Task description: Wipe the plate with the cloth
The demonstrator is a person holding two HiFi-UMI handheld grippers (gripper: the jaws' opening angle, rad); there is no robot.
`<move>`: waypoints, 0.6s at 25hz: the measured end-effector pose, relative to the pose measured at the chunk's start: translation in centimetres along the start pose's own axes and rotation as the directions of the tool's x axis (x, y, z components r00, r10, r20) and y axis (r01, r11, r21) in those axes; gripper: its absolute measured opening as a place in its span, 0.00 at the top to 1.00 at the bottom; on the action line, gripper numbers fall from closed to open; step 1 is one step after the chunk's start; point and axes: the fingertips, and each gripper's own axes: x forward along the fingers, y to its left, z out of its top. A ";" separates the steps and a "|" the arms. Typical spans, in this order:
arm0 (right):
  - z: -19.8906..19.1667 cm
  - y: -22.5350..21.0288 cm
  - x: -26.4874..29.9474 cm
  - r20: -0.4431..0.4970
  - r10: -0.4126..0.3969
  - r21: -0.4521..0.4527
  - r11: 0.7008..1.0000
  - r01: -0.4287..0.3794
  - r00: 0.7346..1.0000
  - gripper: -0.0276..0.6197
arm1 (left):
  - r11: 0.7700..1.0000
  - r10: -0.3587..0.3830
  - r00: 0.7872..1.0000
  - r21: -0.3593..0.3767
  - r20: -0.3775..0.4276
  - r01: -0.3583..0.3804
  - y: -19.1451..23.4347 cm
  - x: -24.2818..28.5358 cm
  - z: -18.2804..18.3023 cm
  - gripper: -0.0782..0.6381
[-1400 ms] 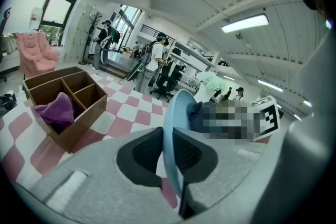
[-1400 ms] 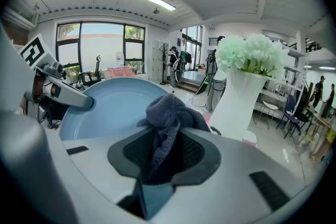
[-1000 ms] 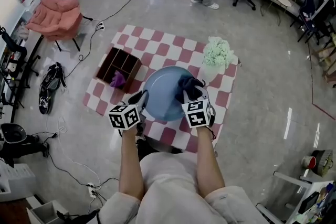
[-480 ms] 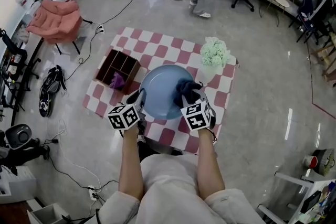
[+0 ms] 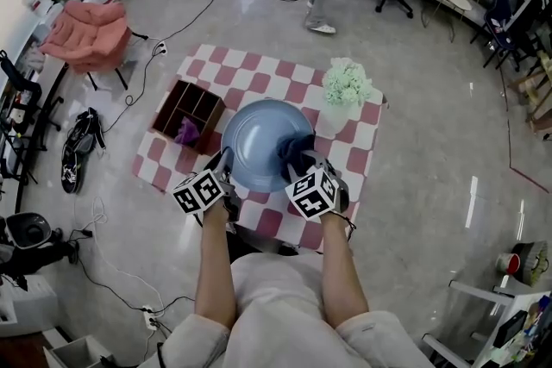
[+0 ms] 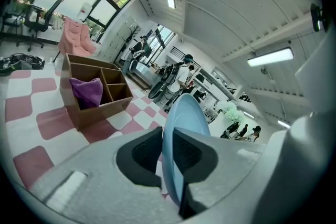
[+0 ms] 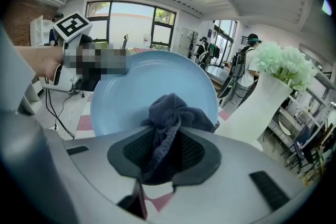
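Both jaws of the left hand-held gripper (image 5: 227, 168) (image 6: 167, 152) pinch the near left rim of the blue plate (image 5: 259, 134) (image 6: 185, 115), which shows edge-on between the pads. The plate is over the checked worktop (image 5: 259, 69). The right hand-held gripper (image 5: 298, 159) (image 7: 167, 153) is clamped on a bunched dark cloth (image 5: 293, 149) (image 7: 170, 112), holding it against the plate's face by the right edge. A box (image 5: 191, 109) holding a purple rag (image 5: 186, 132) stands just left of the plate, and a vase (image 5: 343, 90) of pale green flowers stands beyond it to the right.
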 end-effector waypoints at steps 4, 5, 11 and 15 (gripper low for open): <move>0.4 1.0 0.0 -0.001 0.041 -0.012 0.999 -0.041 0.999 0.78 | 1.000 0.013 1.000 -0.014 0.006 -0.013 0.3 0.1 -0.1 0.84; 0.6 1.2 0.0 0.005 0.047 -0.011 0.999 -0.047 0.999 0.78 | 1.000 0.013 1.000 -0.019 0.007 -0.013 0.3 0.1 -0.2 0.84; 2.1 2.6 0.3 0.020 0.080 -0.051 0.996 -0.079 0.997 0.78 | 0.999 -0.012 1.000 -0.042 0.023 0.013 -0.5 0.4 0.3 0.84; 2.9 3.4 0.5 0.028 0.104 -0.068 0.992 -0.102 0.994 0.78 | 0.999 -0.010 1.000 -0.033 0.018 0.011 -0.6 0.3 0.4 0.84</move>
